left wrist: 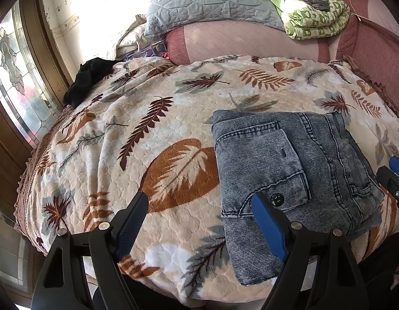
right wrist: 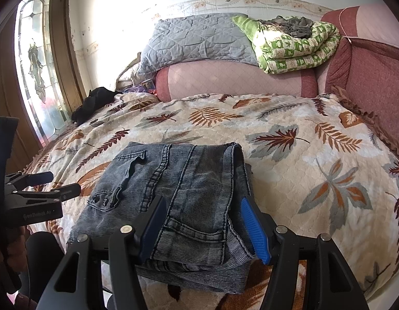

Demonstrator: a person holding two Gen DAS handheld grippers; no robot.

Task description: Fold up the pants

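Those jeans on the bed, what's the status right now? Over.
Both grippers, left and right, open, holding nothing. Jeans folded in a compact stack on the leaf blanket. Nothing in the way.

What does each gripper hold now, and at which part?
Nothing is held. The left gripper and the right gripper stand open above the folded jeans.

Folded pants (left wrist: pixel 290 170) lie on the leaf-print blanket (left wrist: pixel 147 134); left gripper (left wrist: pixel 199 206) jaws spread, empty
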